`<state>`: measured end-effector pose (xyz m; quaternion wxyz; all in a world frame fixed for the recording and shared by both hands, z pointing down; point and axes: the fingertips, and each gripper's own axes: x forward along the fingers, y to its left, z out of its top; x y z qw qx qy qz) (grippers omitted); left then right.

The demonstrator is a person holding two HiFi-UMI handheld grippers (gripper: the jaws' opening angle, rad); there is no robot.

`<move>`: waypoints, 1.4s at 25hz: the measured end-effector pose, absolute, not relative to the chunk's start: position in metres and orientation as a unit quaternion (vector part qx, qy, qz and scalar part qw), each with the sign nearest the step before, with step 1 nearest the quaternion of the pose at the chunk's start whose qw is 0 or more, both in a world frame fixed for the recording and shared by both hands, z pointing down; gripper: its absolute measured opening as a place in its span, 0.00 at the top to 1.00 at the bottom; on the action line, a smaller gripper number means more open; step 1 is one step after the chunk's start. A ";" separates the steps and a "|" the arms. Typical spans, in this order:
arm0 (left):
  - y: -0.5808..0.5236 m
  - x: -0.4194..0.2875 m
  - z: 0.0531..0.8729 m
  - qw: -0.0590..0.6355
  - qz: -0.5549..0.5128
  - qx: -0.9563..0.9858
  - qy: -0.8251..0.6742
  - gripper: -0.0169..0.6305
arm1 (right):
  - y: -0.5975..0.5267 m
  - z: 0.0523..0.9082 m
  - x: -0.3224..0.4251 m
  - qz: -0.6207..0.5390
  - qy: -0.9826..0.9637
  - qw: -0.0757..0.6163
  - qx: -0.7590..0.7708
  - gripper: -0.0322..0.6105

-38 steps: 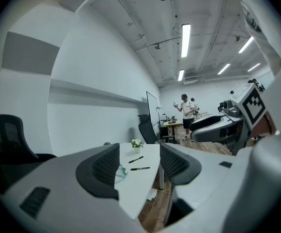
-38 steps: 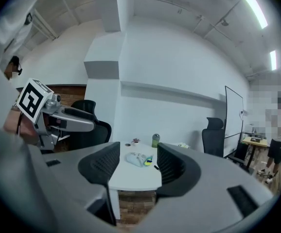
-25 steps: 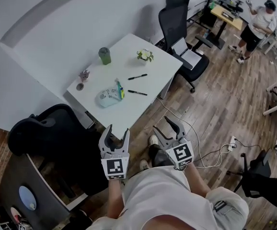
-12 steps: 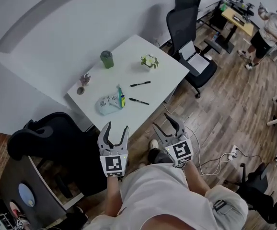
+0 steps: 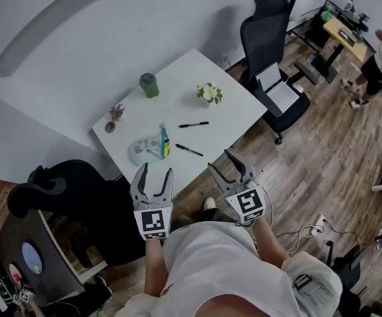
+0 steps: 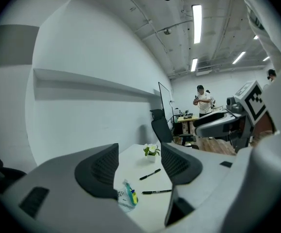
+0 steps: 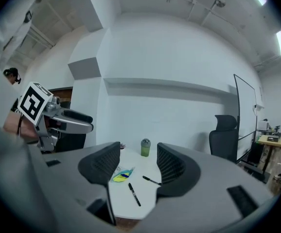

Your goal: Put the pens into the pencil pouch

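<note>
Pens (image 5: 193, 124) lie loose on the tabletop (image 5: 178, 88), right of the pouch (image 5: 148, 149). Left gripper (image 5: 156, 174) and right gripper (image 5: 223, 165) are held by its near edge, fingers (image 5: 140, 182) spread, nothing pinched yet.

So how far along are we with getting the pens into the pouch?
Done: nothing yet. The farther pen and the nearer pen lie loose on the white table, beside the pencil pouch. In hand: nothing. The left gripper and right gripper are open, empty and short of the table. Left: pick up each pen and pouch it.
</note>
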<state>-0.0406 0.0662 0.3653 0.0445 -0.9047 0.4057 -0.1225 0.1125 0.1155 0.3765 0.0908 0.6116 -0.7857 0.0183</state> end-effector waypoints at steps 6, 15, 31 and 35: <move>0.042 -0.031 0.374 0.039 -0.137 -0.896 0.421 0.56 | 0.088 0.386 0.123 0.029 -0.798 0.085 0.596 0.58; -0.001 -0.017 0.389 0.026 -0.141 -0.898 0.415 0.56 | 0.046 0.403 0.128 0.046 -0.801 0.098 0.588 0.58; -0.103 -0.006 0.416 0.002 -0.130 -0.923 0.363 0.56 | -0.050 0.425 0.126 0.055 -0.779 0.160 0.604 0.59; -0.116 -0.004 0.429 -0.005 -0.133 -0.928 0.347 0.56 | -0.065 0.432 0.126 0.059 -0.771 0.178 0.609 0.59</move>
